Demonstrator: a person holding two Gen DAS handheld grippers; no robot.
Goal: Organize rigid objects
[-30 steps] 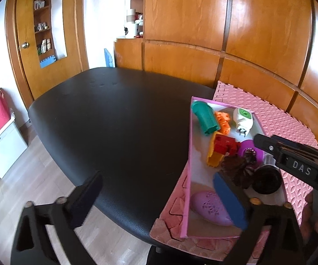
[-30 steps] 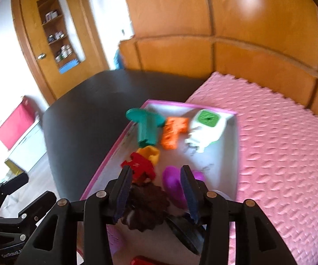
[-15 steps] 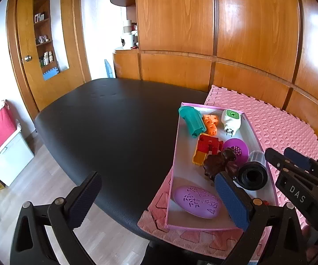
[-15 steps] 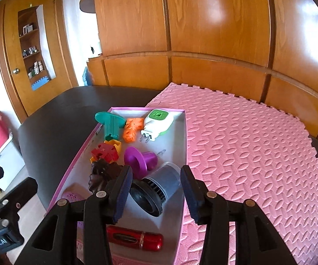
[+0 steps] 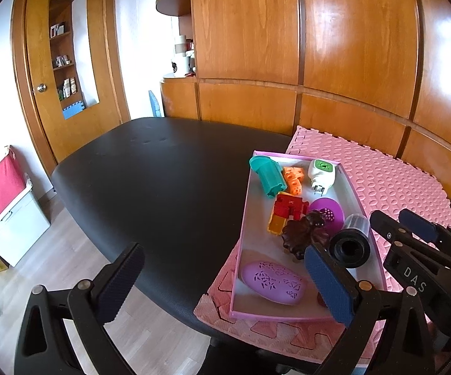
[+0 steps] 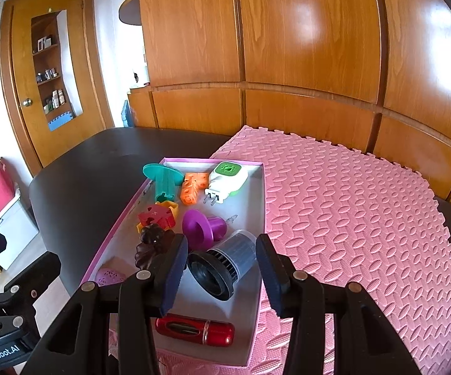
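Note:
A pink-rimmed tray (image 5: 245, 215) (image 6: 258, 237) lies on a pink foam mat (image 6: 350, 206) and holds several rigid objects: a teal piece (image 5: 267, 176), orange blocks (image 5: 293, 179), a white and green plug-in (image 6: 227, 179), a red and yellow toy (image 5: 285, 211), a purple piece (image 6: 202, 226), a dark brown piece (image 5: 303, 234), a black and grey cylinder (image 6: 225, 262), a lilac oval (image 5: 272, 282) and a red tube (image 6: 194, 329). My left gripper (image 5: 222, 284) is open, above the tray's near left edge. My right gripper (image 6: 220, 270) is open and empty, above the cylinder.
The mat covers the right part of a black table (image 5: 163, 181). Wood panel walls (image 5: 335, 47) stand behind it. A wooden door (image 5: 53, 72) and a red-topped white box (image 5: 6, 206) are at the left, over wood flooring.
Both grippers have pulled back and up from the tray, so more of the tray, mat and room shows. The right gripper was low over the brown and purple pieces. The objects stay put.

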